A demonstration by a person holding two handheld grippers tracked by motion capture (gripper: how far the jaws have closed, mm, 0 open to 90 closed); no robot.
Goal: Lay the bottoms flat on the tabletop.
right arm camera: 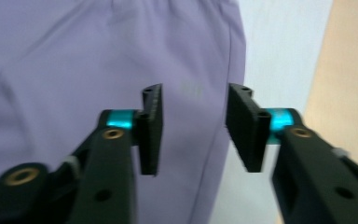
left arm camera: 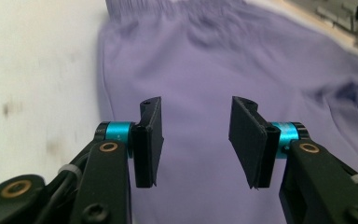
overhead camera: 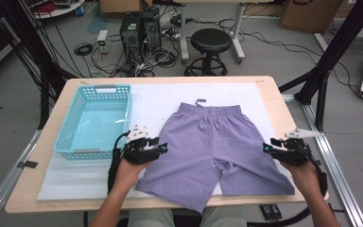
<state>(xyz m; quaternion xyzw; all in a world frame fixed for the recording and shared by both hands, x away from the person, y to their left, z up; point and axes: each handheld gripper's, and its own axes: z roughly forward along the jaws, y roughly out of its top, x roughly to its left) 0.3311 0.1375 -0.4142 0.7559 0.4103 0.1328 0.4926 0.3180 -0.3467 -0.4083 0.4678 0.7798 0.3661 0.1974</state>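
A pair of lilac shorts [overhead camera: 212, 146] lies flat on the white mat, waistband away from me and legs toward the front edge. My left gripper [overhead camera: 162, 148] hovers at the left side seam of the shorts [left arm camera: 200, 70], jaws apart with nothing between them. My right gripper [overhead camera: 267, 147] hovers at the right side seam of the shorts [right arm camera: 74, 70], jaws likewise apart and empty. Both grippers point inward toward the fabric.
A light blue plastic basket [overhead camera: 96, 122] stands on the white mat [overhead camera: 156, 97] to the left of the shorts. The wooden table edge [overhead camera: 283, 99] runs at the right. Behind the table are a black stool [overhead camera: 211, 45] and computer towers [overhead camera: 140, 28].
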